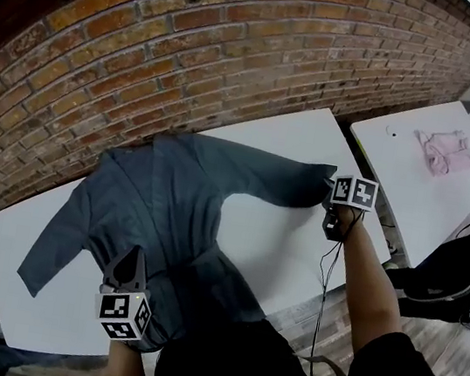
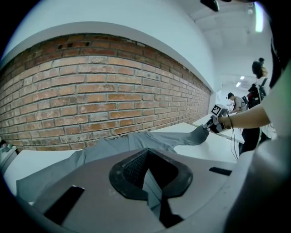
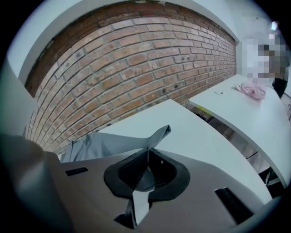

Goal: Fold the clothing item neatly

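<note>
A grey-blue long-sleeved garment (image 1: 170,208) lies spread on the white table (image 1: 287,253), both sleeves stretched out. My right gripper (image 1: 330,192) is shut on the cuff of the right-hand sleeve (image 3: 157,139), lifted off the table at the far right edge. My left gripper (image 1: 126,270) is shut on the garment's near hem (image 2: 150,182), with fabric pinched between its jaws. From the left gripper view the garment (image 2: 136,143) runs out toward the right gripper (image 2: 210,124). The other sleeve (image 1: 53,247) lies flat at the left.
A brick wall (image 1: 197,35) runs along the table's far side. A second white table (image 1: 430,187) to the right carries a pink cloth (image 1: 444,151). People stand in the background beyond it (image 2: 257,86). A cable hangs from the right gripper (image 1: 325,277).
</note>
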The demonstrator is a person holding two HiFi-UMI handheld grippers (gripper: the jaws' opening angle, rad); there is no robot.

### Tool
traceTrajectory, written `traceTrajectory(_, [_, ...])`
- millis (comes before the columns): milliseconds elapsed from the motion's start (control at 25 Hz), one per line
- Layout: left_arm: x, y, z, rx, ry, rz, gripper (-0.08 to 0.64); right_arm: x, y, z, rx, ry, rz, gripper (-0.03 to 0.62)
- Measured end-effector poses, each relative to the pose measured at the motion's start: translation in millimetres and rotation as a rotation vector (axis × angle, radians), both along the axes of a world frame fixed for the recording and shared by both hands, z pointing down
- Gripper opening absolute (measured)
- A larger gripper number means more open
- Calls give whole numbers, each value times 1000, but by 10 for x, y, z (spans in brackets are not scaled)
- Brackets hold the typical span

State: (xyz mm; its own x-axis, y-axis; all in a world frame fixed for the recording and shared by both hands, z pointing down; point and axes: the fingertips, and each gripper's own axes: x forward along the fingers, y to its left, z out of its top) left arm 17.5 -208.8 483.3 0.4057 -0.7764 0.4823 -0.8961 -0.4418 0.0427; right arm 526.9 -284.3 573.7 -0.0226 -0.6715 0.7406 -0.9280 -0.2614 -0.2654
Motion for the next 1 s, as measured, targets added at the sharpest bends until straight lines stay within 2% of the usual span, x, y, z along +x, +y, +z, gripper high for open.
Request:
traceTrajectory(200, [-168,19,-44,18,6,9,-3,-450,-150,-486,81,52,-90,21])
traceTrajectory(480, [-637,136,-6,18,47,-30,-3,-1386,-371,-1128,171,130,-234,21])
traceTrajectory(680, [-1059,241,37,8,62,-63,-3,-2207,-494,-1406,199,160,-353,21])
traceTrajectory(1000, [-1759,359,62,10,55,-123,-3,-3600,-557,-1466,205,137,-530,21])
